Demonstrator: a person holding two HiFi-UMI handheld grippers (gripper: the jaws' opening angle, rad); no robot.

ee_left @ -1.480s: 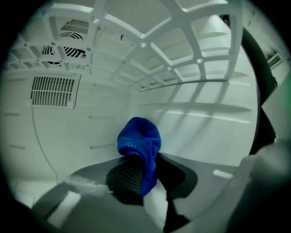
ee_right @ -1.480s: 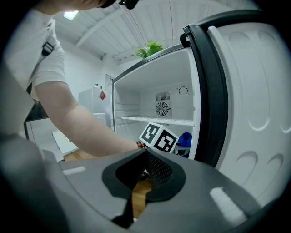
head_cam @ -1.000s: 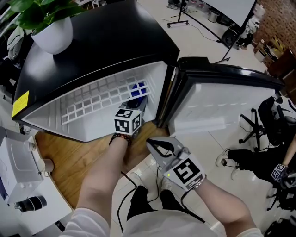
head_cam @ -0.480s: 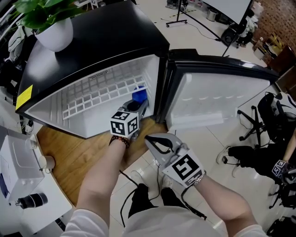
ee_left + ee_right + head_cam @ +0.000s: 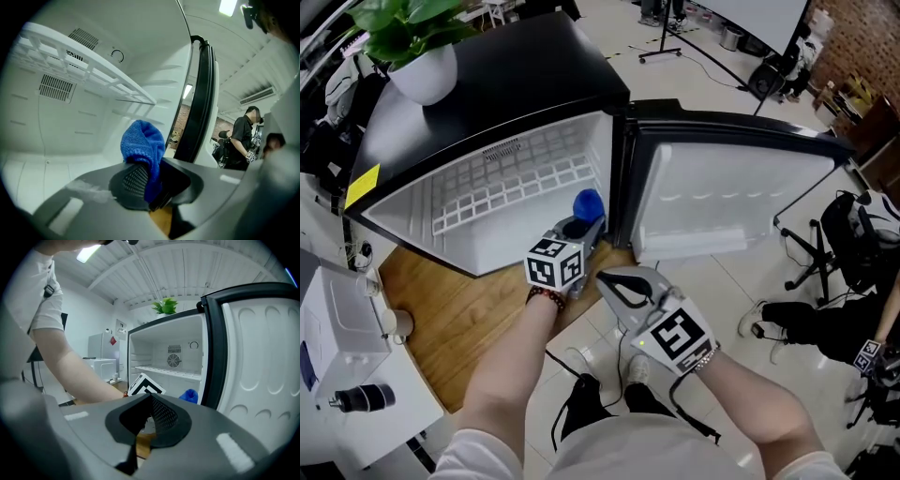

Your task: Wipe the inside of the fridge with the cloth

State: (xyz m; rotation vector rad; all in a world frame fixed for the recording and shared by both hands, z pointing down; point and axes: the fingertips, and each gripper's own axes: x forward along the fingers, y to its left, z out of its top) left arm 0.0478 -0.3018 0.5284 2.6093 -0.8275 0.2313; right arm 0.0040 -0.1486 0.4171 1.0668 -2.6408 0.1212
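Observation:
The black fridge (image 5: 497, 94) stands open, its white inside (image 5: 487, 234) bare apart from a wire shelf (image 5: 511, 183). My left gripper (image 5: 579, 225) reaches into the lower right of the opening, shut on a bunched blue cloth (image 5: 588, 203). In the left gripper view the cloth (image 5: 143, 145) sticks up from between the jaws, just below the shelf (image 5: 89, 70) and near the right wall. My right gripper (image 5: 607, 284) hangs outside in front of the fridge, shut and empty. In the right gripper view the cloth (image 5: 190, 395) shows past the shut right gripper (image 5: 149, 420).
The fridge door (image 5: 731, 206) stands wide open at the right, its black seal (image 5: 201, 93) close to the cloth. A potted plant (image 5: 417, 47) sits on the fridge top. A white appliance (image 5: 337, 356) stands at the left. A person (image 5: 241, 138) stands beyond the door.
The left gripper with the cloth has slid a little toward the front of the fridge floor. More of the inside shows now. The right gripper has barely moved.

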